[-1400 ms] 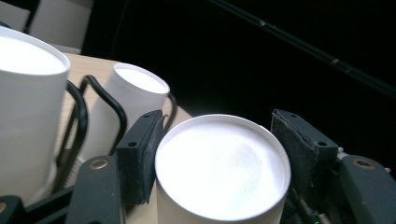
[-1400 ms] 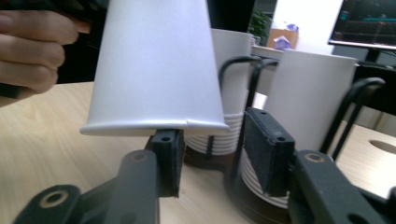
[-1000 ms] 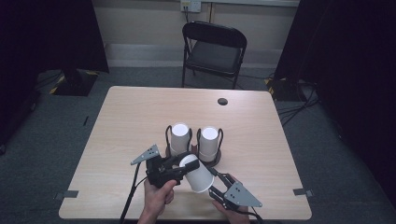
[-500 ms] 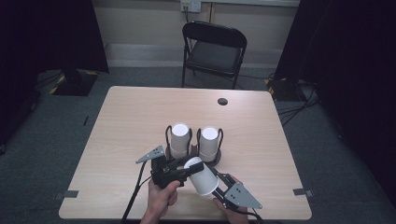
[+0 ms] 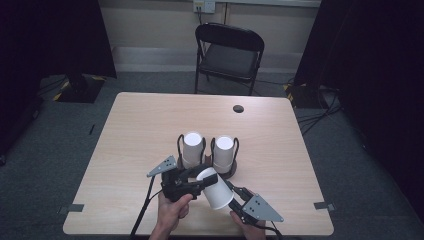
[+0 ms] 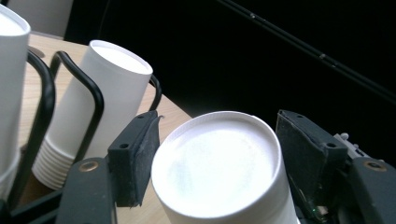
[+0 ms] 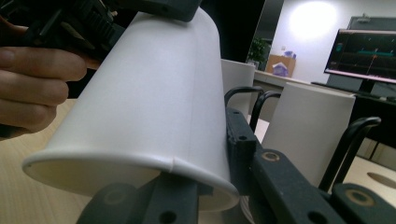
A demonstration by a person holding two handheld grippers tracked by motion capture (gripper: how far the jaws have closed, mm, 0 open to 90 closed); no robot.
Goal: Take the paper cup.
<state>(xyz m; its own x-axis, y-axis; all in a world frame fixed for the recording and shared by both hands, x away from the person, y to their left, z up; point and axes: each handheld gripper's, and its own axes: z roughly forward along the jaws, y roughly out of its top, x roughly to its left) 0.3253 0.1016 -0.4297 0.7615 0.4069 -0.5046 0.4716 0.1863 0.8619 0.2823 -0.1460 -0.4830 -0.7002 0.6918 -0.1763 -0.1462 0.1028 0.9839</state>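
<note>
White cup (image 5: pixel 216 189) above near table edge (image 5: pixel 200 233), beside cup stacks (image 5: pixel 223 154).

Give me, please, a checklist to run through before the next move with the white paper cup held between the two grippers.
1. Right gripper: fingers, just closing, clamp the white paper cup near its open rim: ok.
2. Left gripper: fingers, just opening, already free of the cup's closed base: cannot tell.
3. Cup wall undented: ok.
4. First stack of white paper cups and second stack upright in their black wire holders: ok.
5. Held cup apart from both stacks: cannot tell.
</note>
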